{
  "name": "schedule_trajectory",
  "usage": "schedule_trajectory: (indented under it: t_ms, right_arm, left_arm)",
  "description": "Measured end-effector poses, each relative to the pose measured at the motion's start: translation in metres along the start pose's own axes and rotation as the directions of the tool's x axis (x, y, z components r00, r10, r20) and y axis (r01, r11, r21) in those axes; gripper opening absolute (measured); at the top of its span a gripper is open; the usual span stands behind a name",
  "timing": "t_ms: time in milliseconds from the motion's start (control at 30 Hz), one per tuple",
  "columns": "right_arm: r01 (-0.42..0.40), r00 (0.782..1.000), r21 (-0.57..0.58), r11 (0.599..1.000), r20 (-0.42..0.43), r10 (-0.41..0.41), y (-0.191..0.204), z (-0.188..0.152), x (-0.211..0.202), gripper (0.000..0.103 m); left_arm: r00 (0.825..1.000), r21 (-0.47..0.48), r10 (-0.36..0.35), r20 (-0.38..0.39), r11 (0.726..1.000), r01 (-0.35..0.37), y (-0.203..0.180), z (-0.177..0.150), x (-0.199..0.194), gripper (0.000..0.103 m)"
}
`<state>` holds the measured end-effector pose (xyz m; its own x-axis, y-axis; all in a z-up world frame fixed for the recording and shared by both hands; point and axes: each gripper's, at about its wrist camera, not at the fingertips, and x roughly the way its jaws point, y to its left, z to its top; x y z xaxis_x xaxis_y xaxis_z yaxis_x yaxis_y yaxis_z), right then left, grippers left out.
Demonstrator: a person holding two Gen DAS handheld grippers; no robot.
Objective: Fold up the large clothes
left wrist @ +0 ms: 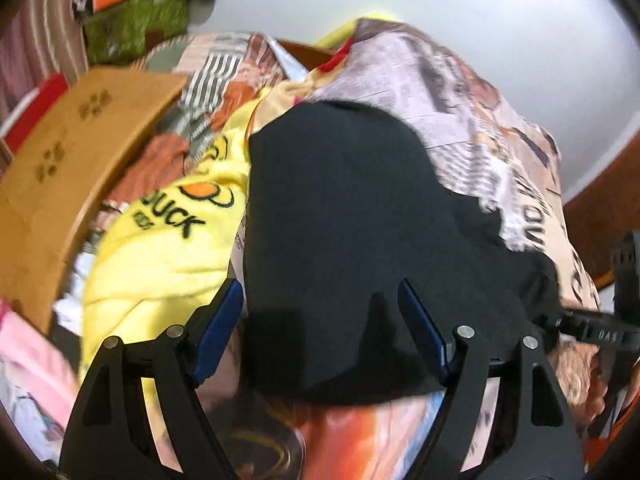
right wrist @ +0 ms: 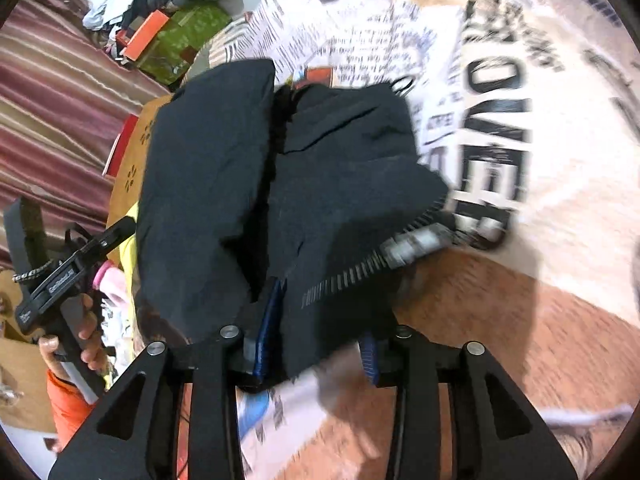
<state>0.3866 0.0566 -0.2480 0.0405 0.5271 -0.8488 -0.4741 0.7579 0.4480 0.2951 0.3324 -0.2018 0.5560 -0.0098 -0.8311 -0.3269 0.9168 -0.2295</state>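
On a bed spread with a newsprint sheet (right wrist: pixel 540 80), a dark garment (left wrist: pixel 340 220) lies bunched and partly doubled, left gripper (left wrist: pixel 320 320) wide open over its near edge, right gripper (right wrist: pixel 316 332) apparently pinching a fold, most folding seemingly left.

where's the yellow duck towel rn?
Left wrist view, left of centre: the yellow duck towel lies on the printed bedspread, right beside the black garment's left edge, with the wooden board on its other side.
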Motion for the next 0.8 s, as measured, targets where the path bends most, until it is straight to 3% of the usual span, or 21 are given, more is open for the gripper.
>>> schedule_trajectory:
  t_ms: [167,233,367,433,567,700,800]
  right_arm:
    - [0.04,0.992,-0.038,0.998,0.12,-0.035,0.016,-0.015,-0.053,0.033]
    - [0.033,0.981,-0.067,0.997,0.192,-0.019,0.028,-0.025,-0.086,0.033]
    - [0.013,0.934,-0.132,0.991,0.356,0.035,0.059,-0.048,-0.157,0.033]
    - [0.014,0.885,-0.184,0.983,0.46,0.073,0.08,-0.068,-0.199,0.033]
    - [0.018,0.799,-0.25,0.968,0.586,0.136,0.11,-0.102,-0.252,0.034]
    - [0.073,0.688,-0.31,0.948,0.703,0.178,0.144,-0.147,-0.291,0.035]
    - [0.121,0.621,-0.337,0.934,0.759,0.193,0.159,-0.178,-0.305,0.039]
  left_arm:
    - [0.993,0.007,-0.053,0.102,0.999,0.053,-0.021,-0.013,-0.072,0.079]
    - [0.982,0.033,-0.093,0.164,0.995,0.089,-0.033,-0.02,-0.111,0.079]
    - [0.95,0.073,-0.1,0.296,0.994,0.081,-0.057,-0.035,-0.184,0.079]
    - [0.923,0.108,-0.112,0.369,0.991,0.077,-0.071,-0.046,-0.222,0.079]
    - [0.85,0.195,-0.153,0.505,0.979,0.06,-0.104,-0.076,-0.297,0.079]
    - [0.754,0.234,-0.157,0.638,0.972,0.004,-0.131,-0.116,-0.355,0.079]
    - [0.684,0.217,-0.119,0.72,0.974,-0.059,-0.145,-0.146,-0.383,0.079]
